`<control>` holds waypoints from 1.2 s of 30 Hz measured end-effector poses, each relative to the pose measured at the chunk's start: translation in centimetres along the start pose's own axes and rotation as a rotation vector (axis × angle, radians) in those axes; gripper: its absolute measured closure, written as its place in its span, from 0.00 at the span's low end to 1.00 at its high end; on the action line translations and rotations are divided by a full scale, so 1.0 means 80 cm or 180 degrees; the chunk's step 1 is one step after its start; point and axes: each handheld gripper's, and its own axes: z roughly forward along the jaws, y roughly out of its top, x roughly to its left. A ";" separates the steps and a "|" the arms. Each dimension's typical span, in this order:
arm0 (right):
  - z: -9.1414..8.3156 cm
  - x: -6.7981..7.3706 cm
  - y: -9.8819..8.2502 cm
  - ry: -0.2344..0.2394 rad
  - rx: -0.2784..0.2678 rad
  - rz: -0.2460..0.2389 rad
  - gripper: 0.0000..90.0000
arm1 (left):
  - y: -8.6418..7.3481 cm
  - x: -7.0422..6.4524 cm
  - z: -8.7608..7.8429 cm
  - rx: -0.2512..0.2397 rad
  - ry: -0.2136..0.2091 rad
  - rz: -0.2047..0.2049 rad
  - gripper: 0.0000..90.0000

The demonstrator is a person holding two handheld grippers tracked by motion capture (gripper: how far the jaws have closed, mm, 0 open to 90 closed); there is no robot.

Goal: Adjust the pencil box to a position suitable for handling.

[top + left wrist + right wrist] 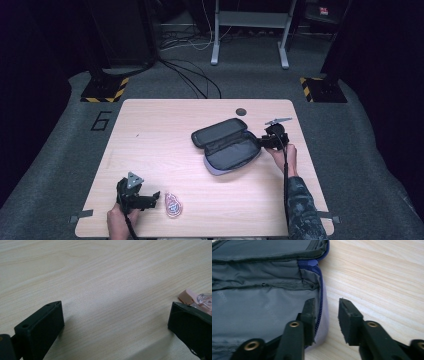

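Observation:
A dark zip case [227, 147] lies open right of the table's middle, its lid folded back and its grey lining [262, 302] showing. My right gripper [261, 141] is at the case's right end. In the right gripper view its jaws [325, 302] straddle the zipped wall: one jaw inside against the lining, the other outside with a strip of table between it and the wall. My left gripper [152, 197] rests near the front left edge, jaws [115, 306] wide open over bare wood. A small pink and clear item [173, 204] lies just beside its right jaw [197, 298].
The light wooden table [150, 130] has a round dark cable hole [241, 111] at the back right. Behind it on the carpet are cables [195, 75], a white desk frame [250, 30] and two yellow-black striped bases [105, 90].

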 end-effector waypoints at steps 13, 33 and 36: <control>0.005 0.011 -0.003 0.0013 0.0101 -0.0018 0.97 | 0.000 0.000 0.000 0.0002 0.0000 0.0002 0.00; -0.014 0.037 -0.033 0.0091 0.0064 0.0103 0.98 | 0.000 0.000 0.000 0.0016 -0.0011 0.0004 0.00; -0.017 0.041 -0.037 0.0115 0.0055 0.0117 0.98 | 0.000 0.000 0.000 0.0000 0.0000 -0.0001 0.00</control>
